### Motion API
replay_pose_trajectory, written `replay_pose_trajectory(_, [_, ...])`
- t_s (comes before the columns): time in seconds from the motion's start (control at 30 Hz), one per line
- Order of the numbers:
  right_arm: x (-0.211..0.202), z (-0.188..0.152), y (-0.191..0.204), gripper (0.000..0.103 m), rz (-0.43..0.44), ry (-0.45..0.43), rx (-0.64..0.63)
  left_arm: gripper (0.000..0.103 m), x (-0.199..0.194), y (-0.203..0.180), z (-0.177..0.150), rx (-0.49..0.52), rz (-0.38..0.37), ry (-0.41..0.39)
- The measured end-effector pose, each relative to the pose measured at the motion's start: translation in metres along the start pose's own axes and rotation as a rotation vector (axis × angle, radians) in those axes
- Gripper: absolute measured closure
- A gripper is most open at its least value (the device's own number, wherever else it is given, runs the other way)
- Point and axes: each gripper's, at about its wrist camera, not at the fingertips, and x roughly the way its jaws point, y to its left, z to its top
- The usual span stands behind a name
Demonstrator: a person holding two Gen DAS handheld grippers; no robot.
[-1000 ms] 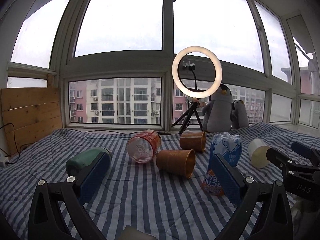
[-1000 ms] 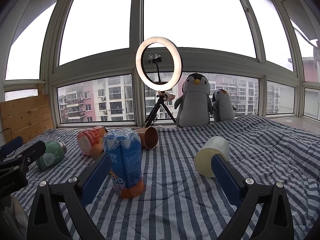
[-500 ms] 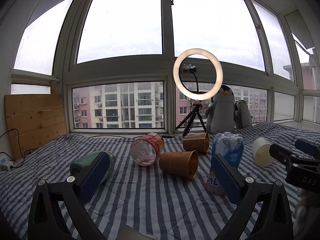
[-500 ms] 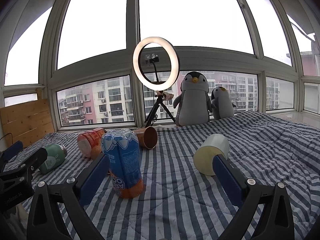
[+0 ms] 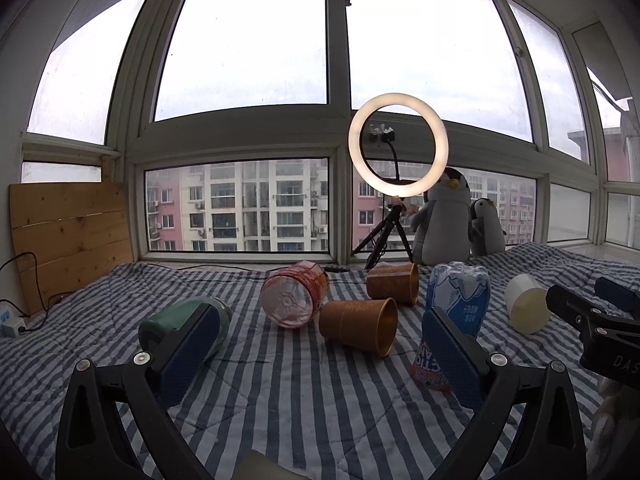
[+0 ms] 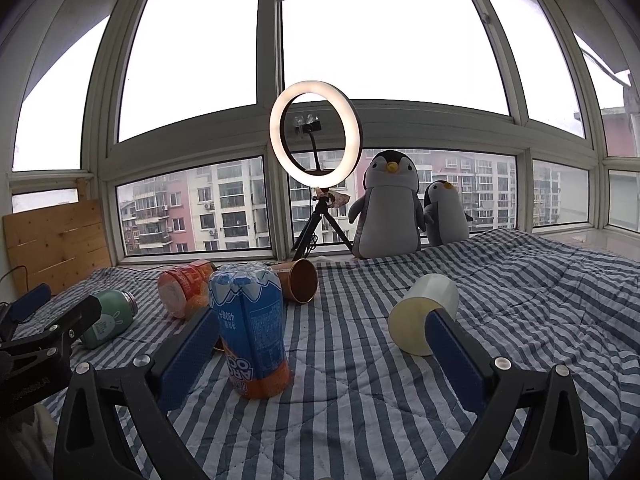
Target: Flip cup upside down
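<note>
Brown paper cup [image 5: 358, 326] on its side on the striped blanket [image 5: 300, 392], mouth turned toward the camera's right, sitting right between the left gripper's [image 5: 320, 354] wide-apart jaws with nothing in them. A second brown cup [image 5: 394, 284] lies on its side just behind it, near the window. Touching the near cup's left is a red plastic bottle [image 5: 294, 294], also lying down, base toward us. Further left, a green flask [image 5: 182, 324] rests on its side, partly hidden by the left finger. On the right, a blue and orange bottle [image 6: 254, 330] stands upside down. Over to the right gripper [image 6: 320, 354]: jaws spread wide, holding nothing, that blue bottle by its left finger and a pale cup [image 6: 424, 312] lying by its right finger. Back at the window stand a lit ring light [image 6: 315, 134] and two toy penguins [image 6: 390, 206].
</note>
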Motion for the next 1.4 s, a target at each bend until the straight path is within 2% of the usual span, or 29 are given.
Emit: replay_pose_trajectory(1.4, [0.0043, -0.0001, 0.0002, 0.001, 0.009, 0.022, -0.002, 0.0, 0.0014, 0.0032, -0.0002, -0.015, 0.005, 0.015])
